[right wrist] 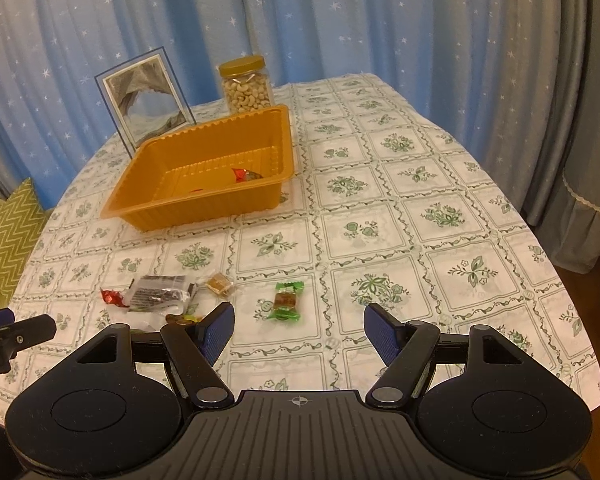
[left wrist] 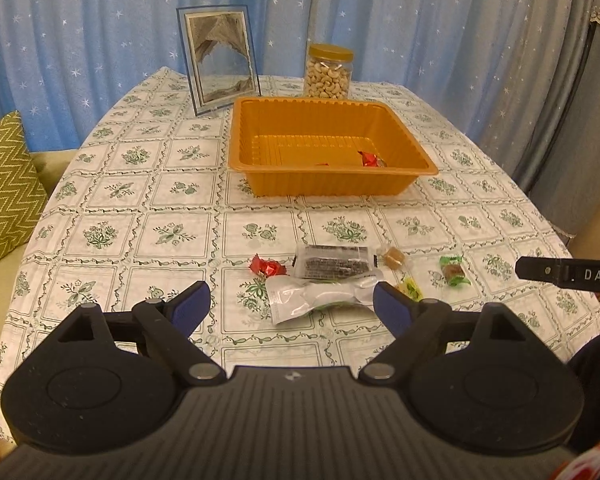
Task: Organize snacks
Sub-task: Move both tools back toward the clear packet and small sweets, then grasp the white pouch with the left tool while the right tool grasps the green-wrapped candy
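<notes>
Silver foil marks the nearest snack: a crinkled white-silver packet (left wrist: pixel 320 298) lies on the tablecloth (left wrist: pixel 148 200), directly ahead of the left gripper (left wrist: pixel 291 304), whose blue pads stand wide with nothing pressed between them. Touching it on the far side is a dark bar in clear wrap (left wrist: pixel 334 263). A red sweet (left wrist: pixel 266 266) sits to the left of these two; a small caramel cube (left wrist: pixel 393 258) lies just right of the bar, and a yellow-green sweet (left wrist: pixel 410 289) peeks out by the gripper's right pad. Further right, apart from the cluster, lies a green-wrapped sweet (right wrist: pixel 286 302), just ahead of the right gripper (right wrist: pixel 299 328) and nearer its left pad; those fingers are also wide and hold nothing.

Beyond the snacks stands the orange tray (left wrist: pixel 260 148), with one red-wrapped sweet (left wrist: pixel 369 158) already inside. Behind it are a jar of cashews (left wrist: pixel 329 72) and a framed picture (left wrist: pixel 218 60).

Most of the sorting seems still ahead. For the packet, the pads would do best to straddle its narrow middle and close gently, since foil slips and crumples. Lifting it straight up should keep the bar and the sweets from being dragged along.
</notes>
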A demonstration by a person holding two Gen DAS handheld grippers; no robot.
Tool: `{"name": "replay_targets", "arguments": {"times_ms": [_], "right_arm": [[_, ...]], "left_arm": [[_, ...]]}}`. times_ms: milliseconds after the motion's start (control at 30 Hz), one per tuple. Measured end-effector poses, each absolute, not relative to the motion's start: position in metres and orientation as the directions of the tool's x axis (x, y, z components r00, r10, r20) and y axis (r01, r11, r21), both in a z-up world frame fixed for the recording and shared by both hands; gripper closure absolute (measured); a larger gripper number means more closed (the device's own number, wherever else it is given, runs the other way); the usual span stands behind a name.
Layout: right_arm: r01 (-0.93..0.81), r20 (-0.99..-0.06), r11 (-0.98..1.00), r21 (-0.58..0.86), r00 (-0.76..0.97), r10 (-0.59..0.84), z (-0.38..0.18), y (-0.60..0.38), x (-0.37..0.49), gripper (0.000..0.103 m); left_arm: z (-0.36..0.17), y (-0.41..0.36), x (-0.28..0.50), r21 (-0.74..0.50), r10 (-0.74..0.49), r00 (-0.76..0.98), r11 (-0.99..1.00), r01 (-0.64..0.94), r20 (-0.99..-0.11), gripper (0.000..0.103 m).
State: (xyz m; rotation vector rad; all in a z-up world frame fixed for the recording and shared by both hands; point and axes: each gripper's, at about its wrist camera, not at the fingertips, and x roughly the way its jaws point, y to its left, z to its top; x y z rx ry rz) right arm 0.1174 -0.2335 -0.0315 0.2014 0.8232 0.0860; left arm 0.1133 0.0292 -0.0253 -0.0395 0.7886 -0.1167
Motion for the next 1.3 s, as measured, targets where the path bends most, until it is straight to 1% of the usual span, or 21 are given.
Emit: {"name": "replay_targets", "arguments": {"times_ms": [533, 767, 933, 1000, 1033, 1067, 1200, 1300], "right_arm": [[-0.005, -0.729, 0.973, 0.233, 0.661, 0.178, -0.072, -0.235, 0.139, 0.032], [0.003, -0.746, 0.971, 0.239, 0.641, 0.181, -0.088, -0.236, 0.151, 0.032], [-0.007, -0.748, 0.970, 0.244, 0.634, 0.193, -0.097, -0.237, 0.158, 0.032], [-0.009, -0.750, 0.968, 0.249, 0.630, 0.199, -0.100, -0.238, 0.162, 0.036], [-0.011, -0.753, 0.969, 0.249, 0.626, 0.200, -0.101, -0.238, 0.164, 0.040], [-0.011, -0.755, 0.968, 0.249, 0.624, 0.201, -0.103, -0.238, 0.166, 0.041], [-0.016, -0.755, 0.967, 0.254, 0.622, 0.209, -0.105, -0.237, 0.170, 0.042], [-0.030, -0.754, 0.967, 0.254, 0.620, 0.217, -0.107, -0.235, 0.173, 0.043]], "left_arm": [[-0.071, 0.023, 0.140, -0.076, -0.128, 0.636, 0.991, 0.109, -0.761, 0.016], [-0.086, 0.019, 0.154, -0.046, -0.132, 0.625, 0.987, 0.151, -0.769, 0.016], [-0.090, 0.010, 0.161, 0.016, -0.164, 0.629, 0.963, 0.270, -0.760, 0.018], [-0.092, 0.002, 0.165, 0.056, -0.198, 0.629, 0.931, 0.360, -0.752, 0.023], [-0.094, -0.002, 0.166, 0.082, -0.214, 0.626, 0.909, 0.409, -0.750, 0.028], [-0.095, -0.006, 0.167, 0.111, -0.227, 0.624, 0.884, 0.454, -0.748, 0.031], [-0.103, -0.018, 0.171, 0.194, -0.266, 0.592, 0.777, 0.599, -0.761, 0.034], [-0.109, -0.023, 0.175, 0.223, -0.281, 0.559, 0.710, 0.668, -0.780, 0.040]]}}
